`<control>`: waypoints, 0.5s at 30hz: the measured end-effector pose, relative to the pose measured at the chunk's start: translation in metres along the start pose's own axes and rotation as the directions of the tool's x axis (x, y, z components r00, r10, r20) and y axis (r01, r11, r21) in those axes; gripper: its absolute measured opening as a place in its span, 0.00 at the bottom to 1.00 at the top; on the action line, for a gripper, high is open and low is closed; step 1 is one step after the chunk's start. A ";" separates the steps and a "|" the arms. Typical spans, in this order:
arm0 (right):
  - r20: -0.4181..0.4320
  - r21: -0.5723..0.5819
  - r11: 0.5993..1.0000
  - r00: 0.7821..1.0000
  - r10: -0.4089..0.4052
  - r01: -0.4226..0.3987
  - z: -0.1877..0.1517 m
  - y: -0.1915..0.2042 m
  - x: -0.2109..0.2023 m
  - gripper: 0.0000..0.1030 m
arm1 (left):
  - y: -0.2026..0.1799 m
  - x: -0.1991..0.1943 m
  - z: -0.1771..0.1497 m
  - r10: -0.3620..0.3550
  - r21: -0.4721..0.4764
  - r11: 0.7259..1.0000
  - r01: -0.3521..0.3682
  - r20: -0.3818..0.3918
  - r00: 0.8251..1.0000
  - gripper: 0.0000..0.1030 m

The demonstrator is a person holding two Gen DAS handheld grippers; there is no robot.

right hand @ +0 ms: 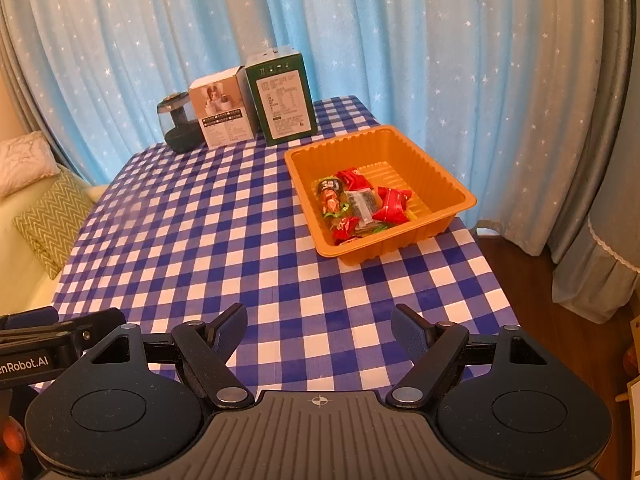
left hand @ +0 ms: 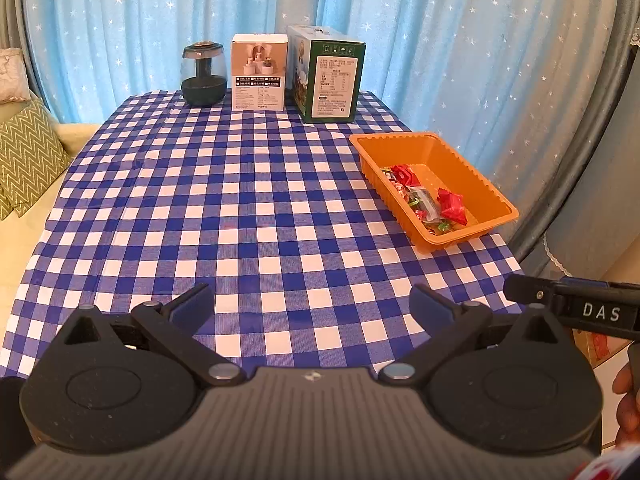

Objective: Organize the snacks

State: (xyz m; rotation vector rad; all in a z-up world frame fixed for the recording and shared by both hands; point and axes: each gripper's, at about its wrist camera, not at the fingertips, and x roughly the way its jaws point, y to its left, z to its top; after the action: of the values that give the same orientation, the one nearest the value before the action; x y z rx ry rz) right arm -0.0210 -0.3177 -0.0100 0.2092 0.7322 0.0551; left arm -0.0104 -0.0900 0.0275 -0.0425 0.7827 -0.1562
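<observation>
My table, in blue-and-white check, bears an orange tray right of centre, and a dark jar, white box, green box along its far edge.

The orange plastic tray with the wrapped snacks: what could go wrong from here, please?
1. The orange plastic tray sits close to the right edge of the table with the blue-and-white checked cloth; a push could send it off.
2. The wrapped snacks lie heaped together, so open fingers may catch two at once.
3. The loose cloth may slide and shift the tray.
</observation>
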 end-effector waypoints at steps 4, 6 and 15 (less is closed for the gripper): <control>0.000 0.003 1.000 1.000 0.000 0.000 0.000 0.000 0.000 0.76 | -0.001 0.000 0.001 -0.002 0.001 1.000 0.002 0.002 1.000 1.00; 0.000 0.003 1.000 1.000 0.000 0.000 0.000 -0.001 0.000 0.76 | -0.002 -0.001 0.001 -0.004 0.002 1.000 0.004 0.003 1.000 1.00; -0.003 0.003 1.000 1.000 0.000 0.000 0.000 -0.002 0.001 0.76 | -0.004 0.000 0.000 -0.008 0.002 1.000 0.008 0.002 1.000 1.00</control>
State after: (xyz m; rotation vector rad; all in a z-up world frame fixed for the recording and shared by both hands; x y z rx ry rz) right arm -0.0203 -0.3197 -0.0107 0.2118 0.7357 0.0544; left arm -0.0108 -0.0941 0.0277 -0.0440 0.7805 -0.1646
